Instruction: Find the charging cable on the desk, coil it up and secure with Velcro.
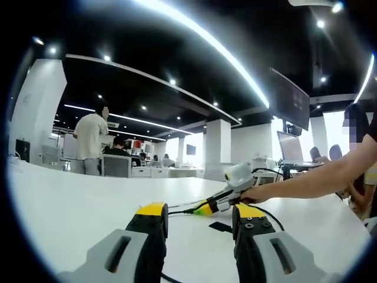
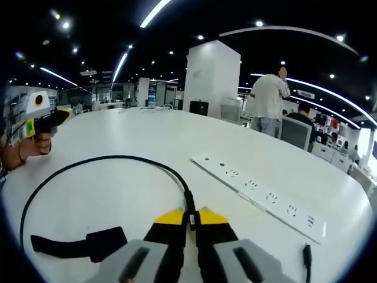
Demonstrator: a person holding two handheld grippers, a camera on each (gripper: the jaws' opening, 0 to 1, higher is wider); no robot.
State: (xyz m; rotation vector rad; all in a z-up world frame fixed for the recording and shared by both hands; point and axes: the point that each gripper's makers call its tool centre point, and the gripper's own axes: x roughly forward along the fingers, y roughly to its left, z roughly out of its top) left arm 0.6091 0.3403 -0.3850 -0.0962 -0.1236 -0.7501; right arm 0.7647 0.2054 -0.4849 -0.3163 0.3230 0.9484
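The black charging cable (image 2: 112, 158) lies in a wide loop on the white desk (image 2: 147, 130). My right gripper (image 2: 189, 217) is shut on the cable close to one end. A black Velcro strap (image 2: 76, 243) lies flat to the left of its jaws. In the left gripper view my left gripper (image 1: 200, 211) stands open just above the desk (image 1: 76, 206), nothing between its jaws. Ahead of it the right gripper (image 1: 204, 207), held by a person's hand (image 1: 254, 192), pinches the cable (image 1: 181, 210), and the strap (image 1: 221, 226) lies beside it. The left gripper (image 2: 44, 122) also appears far left in the right gripper view.
A long white power strip (image 2: 259, 194) lies to the right of the cable, with a small black plug (image 2: 306, 254) near its near end. A laptop (image 1: 291, 150) stands at the desk's far right. A person in a white shirt (image 1: 91, 141) stands beyond the desk.
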